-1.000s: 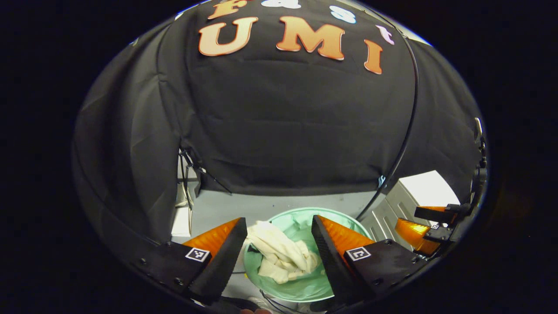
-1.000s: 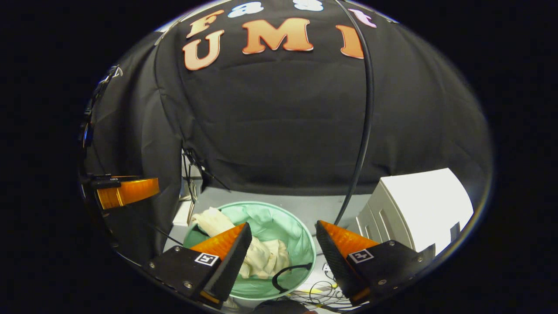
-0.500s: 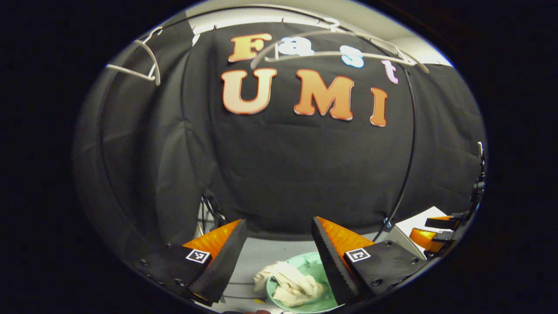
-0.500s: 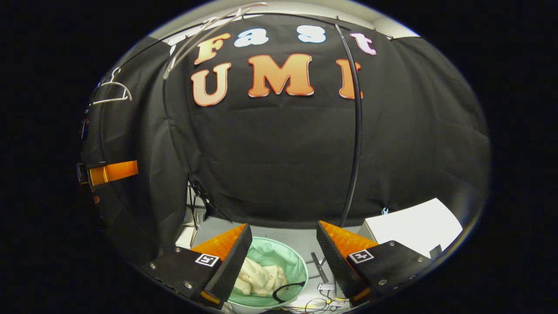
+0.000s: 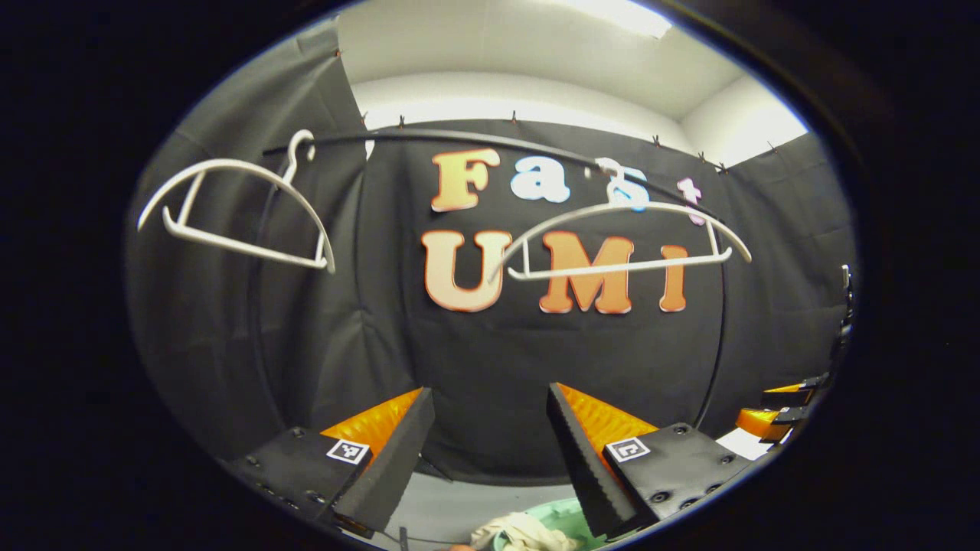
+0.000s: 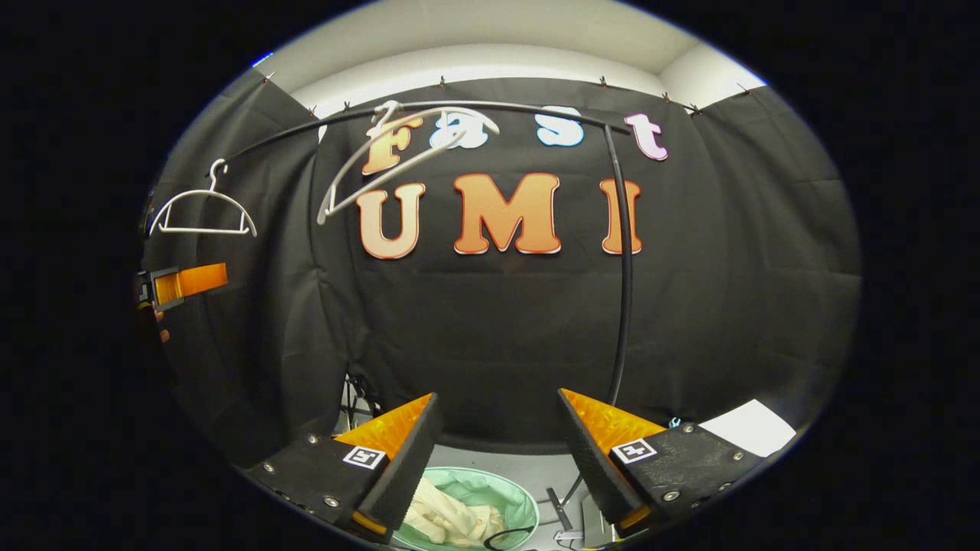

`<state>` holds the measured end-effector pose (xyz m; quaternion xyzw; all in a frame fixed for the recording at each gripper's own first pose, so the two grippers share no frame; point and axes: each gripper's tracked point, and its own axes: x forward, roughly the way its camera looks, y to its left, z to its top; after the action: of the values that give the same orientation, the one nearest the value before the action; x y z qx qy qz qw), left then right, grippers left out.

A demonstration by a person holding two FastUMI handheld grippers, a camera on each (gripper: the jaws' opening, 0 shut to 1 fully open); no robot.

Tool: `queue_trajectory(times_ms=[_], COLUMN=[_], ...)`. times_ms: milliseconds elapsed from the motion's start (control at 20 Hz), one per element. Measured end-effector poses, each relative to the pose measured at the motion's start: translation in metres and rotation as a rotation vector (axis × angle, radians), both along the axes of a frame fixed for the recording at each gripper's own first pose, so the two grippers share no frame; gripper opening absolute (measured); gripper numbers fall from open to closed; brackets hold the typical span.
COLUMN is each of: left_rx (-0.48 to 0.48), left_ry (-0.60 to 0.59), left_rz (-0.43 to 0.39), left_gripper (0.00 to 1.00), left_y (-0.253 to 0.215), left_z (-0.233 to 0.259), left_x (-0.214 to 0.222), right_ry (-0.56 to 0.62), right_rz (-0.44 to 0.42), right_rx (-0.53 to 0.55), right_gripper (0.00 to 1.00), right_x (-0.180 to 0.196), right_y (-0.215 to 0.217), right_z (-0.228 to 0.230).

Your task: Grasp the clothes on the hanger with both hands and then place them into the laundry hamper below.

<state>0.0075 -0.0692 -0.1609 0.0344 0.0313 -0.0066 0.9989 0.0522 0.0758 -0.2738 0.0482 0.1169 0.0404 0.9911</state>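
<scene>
A dark rail runs across the top of the booth; 2 white hangers hang from it, both bare; in the left gripper view the left hanger is tilted, and the right hanger sits nearly level; the rail bends down into a dark upright pole at the right in the right gripper view. Below, a grey floor carries a pale green laundry hamper; cream clothes lie crumpled inside it; a dark cable loops at the hamper's near rim; a white box stands well to the right of the hamper.
</scene>
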Motion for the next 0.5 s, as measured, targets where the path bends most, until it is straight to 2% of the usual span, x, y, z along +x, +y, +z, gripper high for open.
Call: queue_trajectory(times_ms=[150,250,400,500], left_rx=[-0.015,-0.04,-0.054,-0.041], left_ry=[-0.041,-0.077,-0.126,-0.132], left_rz=[0.023,0.05,0.078,0.095], left_gripper=[0.99,0.94,0.94,0.99], left_y=[0.019,0.034,0.049,0.057], left_z=[0.028,0.045,0.063,0.065], left_x=[-0.01,-0.019,-0.028,-0.031], right_ry=[-0.046,-0.073,-0.111,-0.129], right_rz=[0.004,-0.002,0.001,-0.003], right_rx=[-0.01,-0.012,-0.005,-0.009], right_gripper=[0.92,0.92,0.92,0.92], right_x=[-0.003,-0.004,-0.009,-0.009], right_y=[-0.001,-0.001,-0.004,-0.006], right_z=[0.028,0.046,0.067,0.076])
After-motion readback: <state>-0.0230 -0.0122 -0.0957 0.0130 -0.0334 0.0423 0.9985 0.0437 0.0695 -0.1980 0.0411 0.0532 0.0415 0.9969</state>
